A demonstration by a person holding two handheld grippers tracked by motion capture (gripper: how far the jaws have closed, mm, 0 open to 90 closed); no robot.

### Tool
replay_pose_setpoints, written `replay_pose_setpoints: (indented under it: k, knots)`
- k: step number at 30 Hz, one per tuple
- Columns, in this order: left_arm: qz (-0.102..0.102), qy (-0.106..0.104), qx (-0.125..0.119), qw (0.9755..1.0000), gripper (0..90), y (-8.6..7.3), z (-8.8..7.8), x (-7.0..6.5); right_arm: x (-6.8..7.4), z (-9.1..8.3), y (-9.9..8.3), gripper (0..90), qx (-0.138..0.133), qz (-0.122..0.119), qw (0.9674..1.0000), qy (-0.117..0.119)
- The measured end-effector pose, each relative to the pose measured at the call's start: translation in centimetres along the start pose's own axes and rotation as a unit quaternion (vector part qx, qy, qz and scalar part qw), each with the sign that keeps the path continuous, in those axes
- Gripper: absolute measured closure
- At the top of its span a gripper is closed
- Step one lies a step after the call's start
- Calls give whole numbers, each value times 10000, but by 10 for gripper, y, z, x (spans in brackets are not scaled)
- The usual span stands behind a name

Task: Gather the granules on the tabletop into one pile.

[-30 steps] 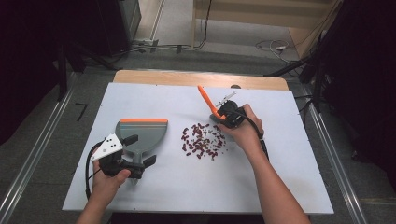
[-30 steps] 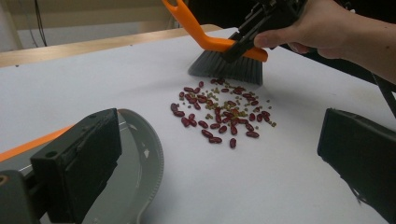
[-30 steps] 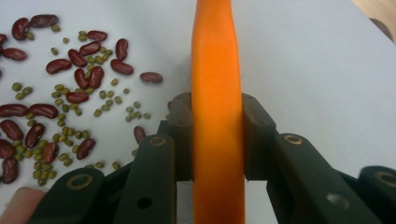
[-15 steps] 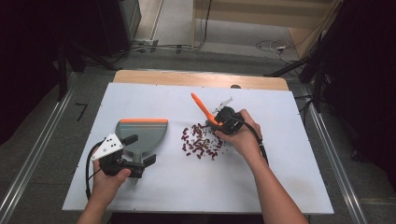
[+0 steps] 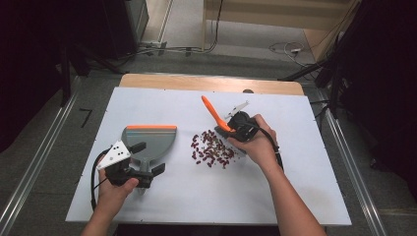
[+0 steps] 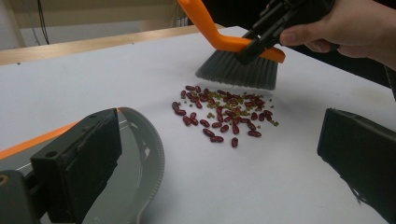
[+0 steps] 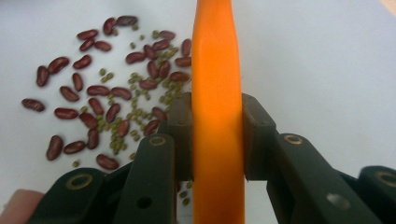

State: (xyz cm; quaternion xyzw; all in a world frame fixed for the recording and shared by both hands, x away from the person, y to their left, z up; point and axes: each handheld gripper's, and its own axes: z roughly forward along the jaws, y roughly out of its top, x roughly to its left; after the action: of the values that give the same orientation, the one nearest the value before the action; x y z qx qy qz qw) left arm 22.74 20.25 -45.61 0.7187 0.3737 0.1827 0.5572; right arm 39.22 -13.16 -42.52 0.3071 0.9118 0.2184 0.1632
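Brush (image 5: 216,117) clamped by handle in my right gripper (image 5: 235,129), bristles above beans (image 5: 212,149); my left gripper (image 5: 145,158) grips dustpan (image 5: 149,138)

brush (image 6: 238,60): orange handle, grey bristles, tilted above beans (image 5: 211,149) | dustpan (image 5: 149,141): grey, flat on table

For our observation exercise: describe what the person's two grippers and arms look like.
Both grippers are black with blocky jaws. The left gripper carries a white three-cornered plate with black dots and trails a looping black cable. The right gripper has a pale plate and a black cable too. Both forearms are bare, without sleeves.
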Motion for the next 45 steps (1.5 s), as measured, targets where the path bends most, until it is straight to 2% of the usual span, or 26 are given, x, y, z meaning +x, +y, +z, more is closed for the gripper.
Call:
replay_pose_setpoints:
  k: [4,7,12,14,16,19,25,31,32,34,35,36,37,39,40,42,43,45]
  knots:
    - [-7,-1,7,10000,2,0,0,0,-5,2,9,689,3,-40,10000,-74]
    - [-6,1,-7,10000,2,0,0,0,-7,9,17,690,94,-170,9996,-182]
    - [-26,9,-34,10000,2,0,-2,1,-8,26,24,689,309,-355,9977,-493]
    - [-38,6,-46,10000,2,0,-2,1,-6,29,24,690,259,-320,9984,-391]
    - [-41,5,-38,10000,2,0,-2,1,2,30,26,690,371,-501,9974,-364]
    - [-21,-9,-32,10000,2,0,-1,1,8,30,26,690,444,-625,9963,-383]
    - [10,-27,-23,10000,2,1,0,-2,18,24,21,690,419,-627,9971,-119]
    - [18,-21,-6,10000,3,1,0,-2,23,17,16,690,306,-652,9974,-69]
    - [21,-25,-8,10000,3,1,0,-2,22,11,14,690,158,-536,9983,-174]
    - [7,-29,-17,10000,3,0,0,-1,22,7,13,690,91,-446,9987,-236]
    - [4,-27,-13,10000,3,0,0,-1,20,3,13,690,18,-423,9988,-230]
    - [1,-27,-8,10000,3,0,0,-1,20,-6,13,690,-172,-283,9993,-147]
    - [-2,-30,-6,10000,3,0,0,-1,20,-6,13,690,-172,-283,9993,-147]
    - [13,-32,10,10000,3,0,1,-1,23,-14,15,689,-339,-139,9993,11]
    - [24,-33,16,10000,3,0,1,-1,27,-18,18,689,-497,40,9984,254]
    - [29,-36,11,10000,3,1,1,-2,32,-20,20,689,-637,214,9960,591]
    - [29,-36,11,10000,3,1,1,-2,36,-20,22,689,-650,347,9947,714]
    - [20,-10,-14,10000,3,1,0,-2,46,-18,24,689,-603,601,9932,790]
